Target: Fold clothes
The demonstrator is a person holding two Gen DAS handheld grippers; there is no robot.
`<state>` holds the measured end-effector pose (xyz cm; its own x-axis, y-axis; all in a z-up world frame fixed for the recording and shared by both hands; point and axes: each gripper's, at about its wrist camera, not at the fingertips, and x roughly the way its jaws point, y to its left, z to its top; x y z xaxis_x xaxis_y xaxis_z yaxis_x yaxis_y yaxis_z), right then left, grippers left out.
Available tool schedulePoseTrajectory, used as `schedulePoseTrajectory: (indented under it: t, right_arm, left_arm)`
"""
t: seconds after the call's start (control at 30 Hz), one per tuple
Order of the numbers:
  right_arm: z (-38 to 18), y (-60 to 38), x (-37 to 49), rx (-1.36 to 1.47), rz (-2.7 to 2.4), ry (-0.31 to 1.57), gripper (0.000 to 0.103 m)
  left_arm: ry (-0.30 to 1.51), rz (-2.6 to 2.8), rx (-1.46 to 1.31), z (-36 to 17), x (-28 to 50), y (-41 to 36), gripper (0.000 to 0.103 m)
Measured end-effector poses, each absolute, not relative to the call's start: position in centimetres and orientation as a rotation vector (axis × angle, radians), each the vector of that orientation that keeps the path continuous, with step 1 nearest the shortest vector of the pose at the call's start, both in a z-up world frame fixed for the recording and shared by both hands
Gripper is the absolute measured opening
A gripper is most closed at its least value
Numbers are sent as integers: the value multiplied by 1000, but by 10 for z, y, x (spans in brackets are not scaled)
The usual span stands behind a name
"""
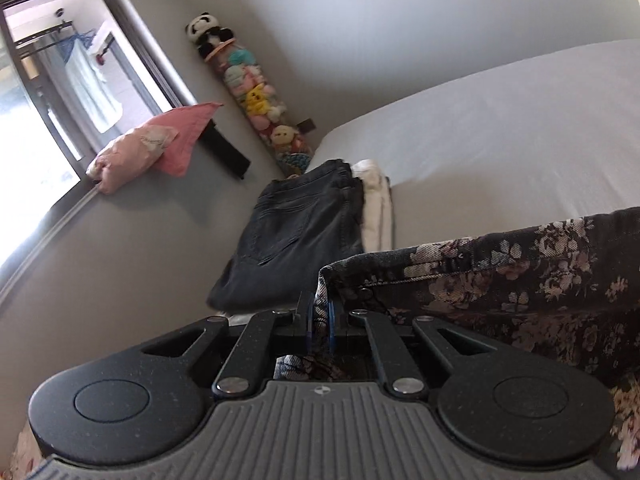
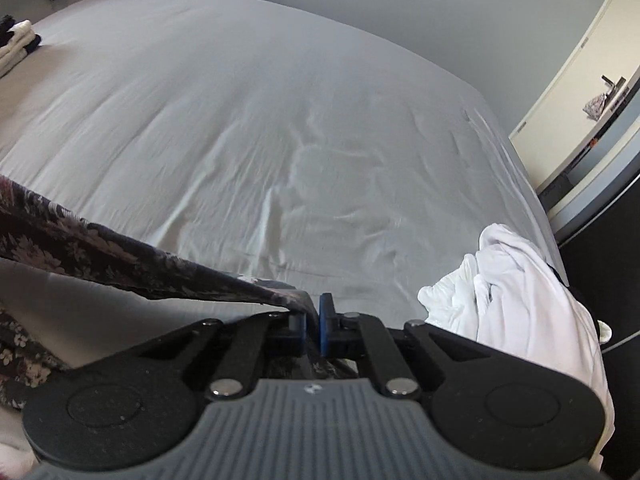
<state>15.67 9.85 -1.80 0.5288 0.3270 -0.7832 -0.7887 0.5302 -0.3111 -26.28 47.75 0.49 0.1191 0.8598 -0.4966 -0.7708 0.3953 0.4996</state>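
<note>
Both our left tongs point(image 1: 320, 312) and right tongs point(image 2: 313, 316) pinch the floral garment point(image 1: 520, 280) above the bed point(image 2: 240, 120), near folded jeans point(image 1: 296, 232).

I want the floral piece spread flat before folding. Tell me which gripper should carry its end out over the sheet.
Probably right. The right gripper is shut on the floral garment, with bare grey sheet ahead of it. The left gripper, also shut on the cloth, faces the stack of folded jeans.
</note>
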Motion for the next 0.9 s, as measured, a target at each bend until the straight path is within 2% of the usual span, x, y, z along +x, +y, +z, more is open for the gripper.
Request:
schedulePoseTrajectory:
  t: [0.23, 0.4, 0.6, 0.67, 0.77, 0.9]
  right_arm:
    - [-29, 129, 228, -791, 621, 806, 4]
    - [-58, 152, 277, -829, 622, 866, 5]
    - [-95, 190, 303, -839, 627, 806, 8]
    - [-100, 196, 312, -801, 638, 793, 13]
    - [-102, 198, 325, -730, 647, 816, 28]
    - [-84, 178, 334, -573, 673, 819, 60]
  left_arm:
    - [852, 1057, 168, -25, -195, 520, 9]
    - [970, 1008, 194, -74, -147, 560, 9]
    - [1036, 1020, 194, -113, -124, 590, 9]
    - [1053, 1029, 189, -120, -123, 594, 10]
    - [1069, 1035, 200, -130, -123, 594, 15]
    - [1074, 1038, 236, -133, -123, 592, 22]
